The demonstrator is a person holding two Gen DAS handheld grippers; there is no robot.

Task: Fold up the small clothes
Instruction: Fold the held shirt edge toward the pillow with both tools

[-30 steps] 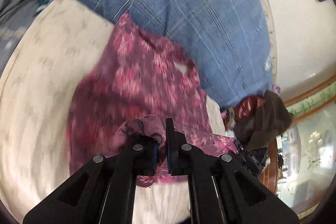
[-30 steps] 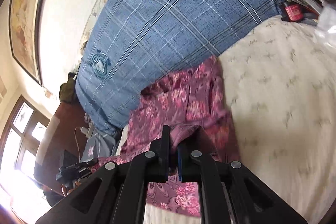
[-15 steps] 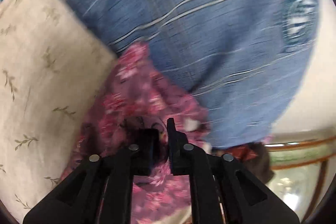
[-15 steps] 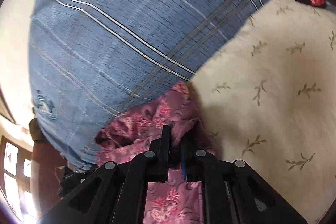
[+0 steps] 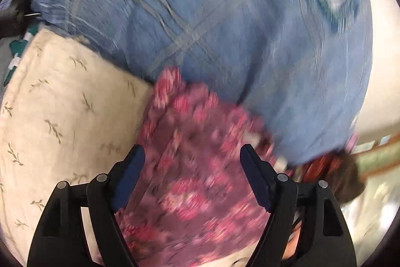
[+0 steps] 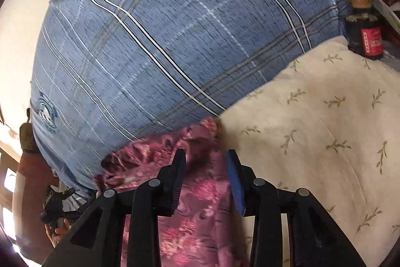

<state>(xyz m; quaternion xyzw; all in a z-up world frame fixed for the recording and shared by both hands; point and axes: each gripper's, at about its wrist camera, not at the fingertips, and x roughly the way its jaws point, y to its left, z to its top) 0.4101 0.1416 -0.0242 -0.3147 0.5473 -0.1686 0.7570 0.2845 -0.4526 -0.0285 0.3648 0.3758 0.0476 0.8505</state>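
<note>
The left gripper (image 5: 192,154) has its jaws spread wide. They have just been opening. The pink flowery cloth (image 5: 197,182) lies under and between them, but the pads do not press on it. It is let go.

The right gripper (image 6: 206,158) has its jaws partly apart. They have just been opening too. The same pink flowery cloth (image 6: 200,204) lies under the gap between the blue pads (image 6: 236,182). The pads do not pinch it, so it is let go here as well.

The cloth lies on a cream bed cover (image 5: 57,116) with little leaf sprigs on it. In the right view the cream bed cover (image 6: 325,129) runs off to the right side. The far edge of the cloth touches a big blue checked pillow (image 5: 225,29). The left view is blurry, so the flowers look smeared.

The blue checked pillow (image 6: 175,41) fills most of the far part of both views. It has a round badge (image 6: 46,113) near one corner.

Far off in the right view, a dark bottle (image 6: 363,29) with a red label and a cork top stands just beside the pillow, at the edge of the bed cover.
</note>
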